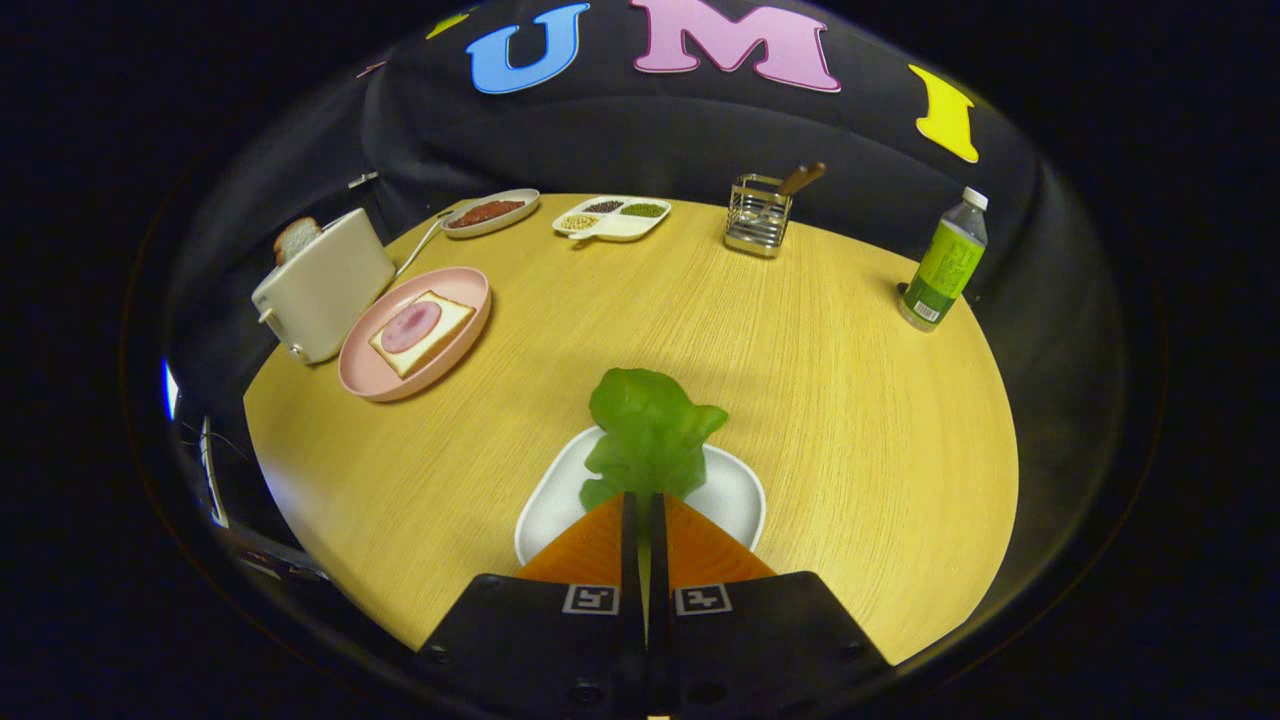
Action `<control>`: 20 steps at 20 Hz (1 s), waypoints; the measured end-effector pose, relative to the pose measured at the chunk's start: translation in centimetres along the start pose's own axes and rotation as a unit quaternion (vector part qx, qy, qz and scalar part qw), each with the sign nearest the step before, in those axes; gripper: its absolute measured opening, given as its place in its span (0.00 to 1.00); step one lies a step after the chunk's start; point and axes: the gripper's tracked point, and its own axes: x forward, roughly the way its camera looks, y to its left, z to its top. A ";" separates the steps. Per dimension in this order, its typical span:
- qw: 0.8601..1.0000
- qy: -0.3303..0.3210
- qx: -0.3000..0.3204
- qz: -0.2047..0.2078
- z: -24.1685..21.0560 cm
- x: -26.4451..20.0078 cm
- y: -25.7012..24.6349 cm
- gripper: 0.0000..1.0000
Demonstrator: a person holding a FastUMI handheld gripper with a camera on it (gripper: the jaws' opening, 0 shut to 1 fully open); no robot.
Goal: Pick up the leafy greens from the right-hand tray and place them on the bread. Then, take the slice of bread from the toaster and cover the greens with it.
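Note:
The leafy greens [648, 432] stick out from between my fingers, and the gripper [644, 500] is shut on their near end. They hang above the white tray [735, 497] that lies just under the fingertips. Far off to the left stands a pink plate [372, 378] holding a slice of bread [447, 327] topped with a round slice of ham [411, 326]. Behind that plate is the white toaster [322, 285] with another bread slice [296, 238] poking out of its slot.
At the back of the round wooden table [800, 350] lie an oval dish of red stuff [490, 212] and a divided dish of beans [611, 217]. A wire utensil holder [757, 215] stands at the back right, and a green-labelled bottle [944, 264] near the right edge.

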 end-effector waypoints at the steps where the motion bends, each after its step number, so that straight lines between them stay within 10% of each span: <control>1: 1.000 -0.010 -0.001 0.004 1.0 -0.7 0.5 0.06; 10: 0.993 -0.082 -0.037 0.071 11.5 -4.3 10.5 0.06; 20: 0.989 -0.045 -0.085 0.114 15.9 2.3 23.5 0.06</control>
